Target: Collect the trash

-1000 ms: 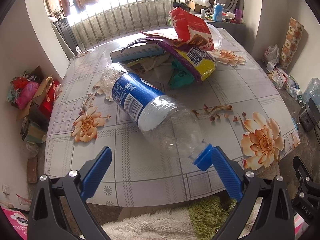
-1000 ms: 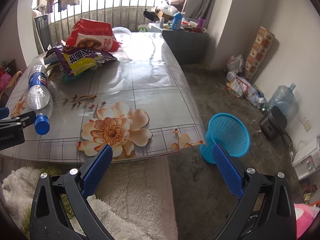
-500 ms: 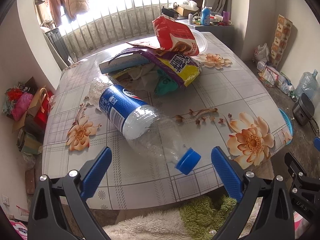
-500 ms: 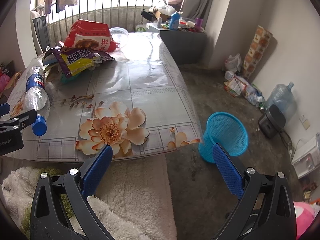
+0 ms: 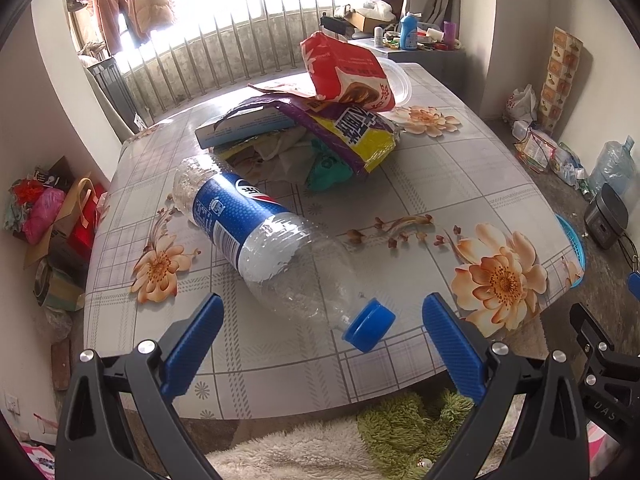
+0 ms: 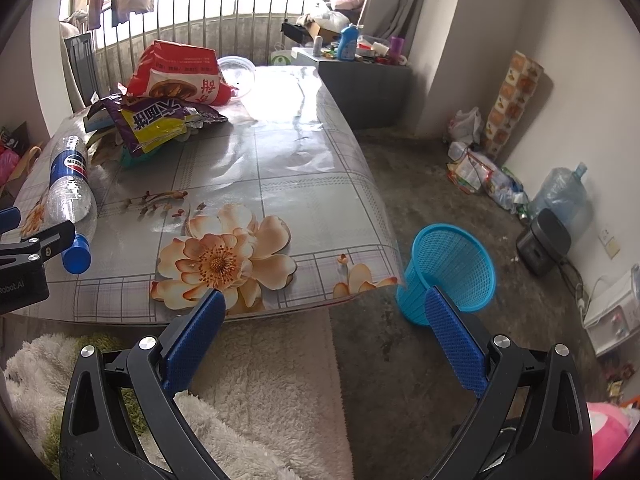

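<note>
Left gripper [image 5: 322,334]: fingers spread wide, holding nothing, poised at the near edge of the counter [image 5: 460,184]. Empty plastic bottle [image 5: 256,236] lies on its side on the flowered cloth, blue cap [image 5: 370,330] pointing toward the gripper, sitting between the two fingers but touching neither. Behind the bottle, a heap of trash: flat box [image 5: 244,128], purple-and-yellow wrapper [image 5: 352,132], red bag [image 5: 344,72] on top. Right gripper [image 6: 322,334]: fingers also wide apart, empty, held off the counter's near right corner over a fleecy rug [image 6: 256,380]. Blue mesh bin [image 6: 450,270] stands tilted on the floor just beside that corner.
</note>
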